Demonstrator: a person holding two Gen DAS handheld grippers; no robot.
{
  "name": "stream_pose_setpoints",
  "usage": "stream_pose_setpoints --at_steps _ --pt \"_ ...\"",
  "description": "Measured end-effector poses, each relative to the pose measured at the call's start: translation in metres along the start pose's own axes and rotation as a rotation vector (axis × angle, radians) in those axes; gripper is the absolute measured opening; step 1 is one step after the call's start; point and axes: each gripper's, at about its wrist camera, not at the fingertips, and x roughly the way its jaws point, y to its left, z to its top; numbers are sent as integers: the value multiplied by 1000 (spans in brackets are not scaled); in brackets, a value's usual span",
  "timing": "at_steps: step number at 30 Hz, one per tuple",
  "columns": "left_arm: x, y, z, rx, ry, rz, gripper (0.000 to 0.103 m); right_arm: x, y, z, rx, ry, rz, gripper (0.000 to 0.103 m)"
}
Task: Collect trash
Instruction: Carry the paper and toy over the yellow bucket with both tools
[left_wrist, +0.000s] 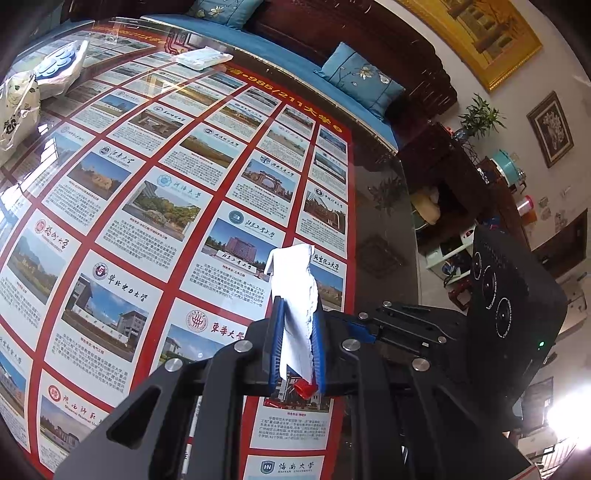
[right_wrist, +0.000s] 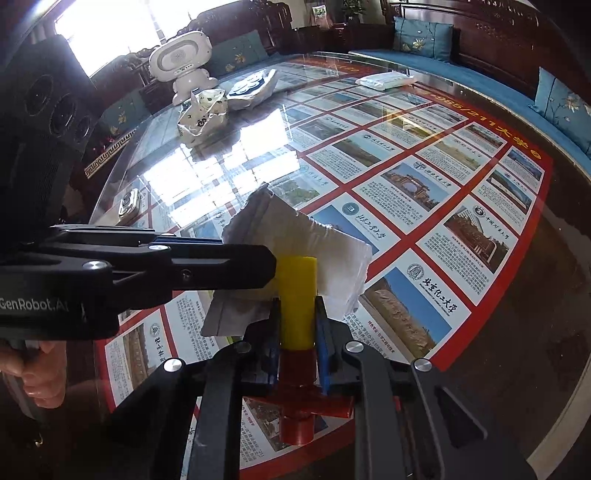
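Over the glass-topped bench (right_wrist: 480, 332), the pickup step looks done: the left hand-held gripper (left_wrist: 297, 332) pinches a white paper scrap (left_wrist: 295, 288); the right hand-held gripper (right_wrist: 297, 325) clamps a yellow tube (right_wrist: 297, 299). Next, both need a bin, none visible.

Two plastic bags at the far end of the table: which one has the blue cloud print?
The flatter bag, lying farther back. The nearer crumpled bag has small green and black prints instead, no blue.
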Motion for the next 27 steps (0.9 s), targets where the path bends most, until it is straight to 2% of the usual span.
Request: stream_pose_setpoints --at_steps 8,17,23,27 --pt "-8 -14 1 25 -2 -38 15 -20 -1 -6 8 -37 4 16" --pt "-14 -64 -6 125 2 -55 15 -64 -10 -24 32 -99 -14 16" --pt "0 -116 -23 208 43 -91 15 -105 -32 -60 91 -130 -51 16" --pt "19 -156 -42 270 89 -117 15 -134 -53 -97 150 -143 -80 16"
